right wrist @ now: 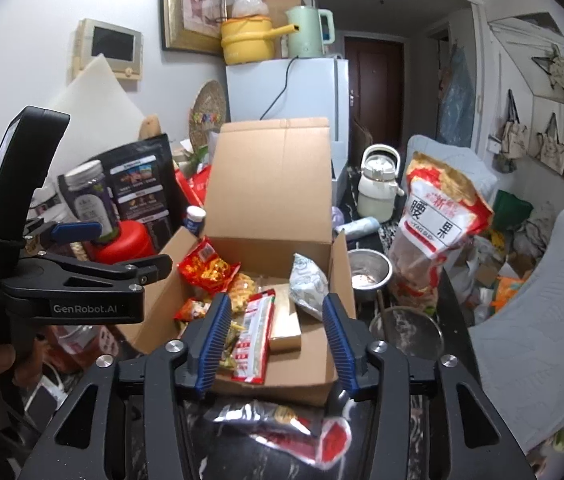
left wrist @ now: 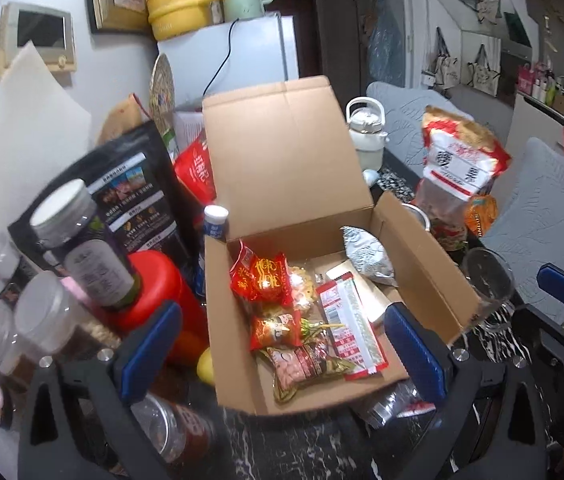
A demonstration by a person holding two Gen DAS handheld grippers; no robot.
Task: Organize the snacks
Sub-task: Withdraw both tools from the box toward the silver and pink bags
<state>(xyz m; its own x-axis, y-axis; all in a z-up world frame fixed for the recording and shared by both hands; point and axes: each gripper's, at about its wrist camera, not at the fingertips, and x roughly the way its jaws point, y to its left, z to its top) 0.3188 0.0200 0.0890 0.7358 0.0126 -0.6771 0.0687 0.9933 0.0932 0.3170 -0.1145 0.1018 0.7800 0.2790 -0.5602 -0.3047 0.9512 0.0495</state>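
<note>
Cardboard box [left wrist: 421,264], centre frame, lid flap up, holds the loose snack packets [left wrist: 266,280]: red foil, a long red-white sachet, a silver pouch at the far corner. All look light, crinkly, slippery; best pinched at a sealed edge. Left claw [left wrist: 282,344] gapes wide, empty. Right claw [right wrist: 278,344] partly open, nothing between its pads (foil packet [right wrist: 282,428] lies below, on the surface). Cashew bag [right wrist: 433,224] stands at right.

Left gripper [left wrist: 282,344] angled downward, jaws spread wide and empty, right gripper [right wrist: 278,344] tilted down, jaws partly apart, nothing between them
</note>
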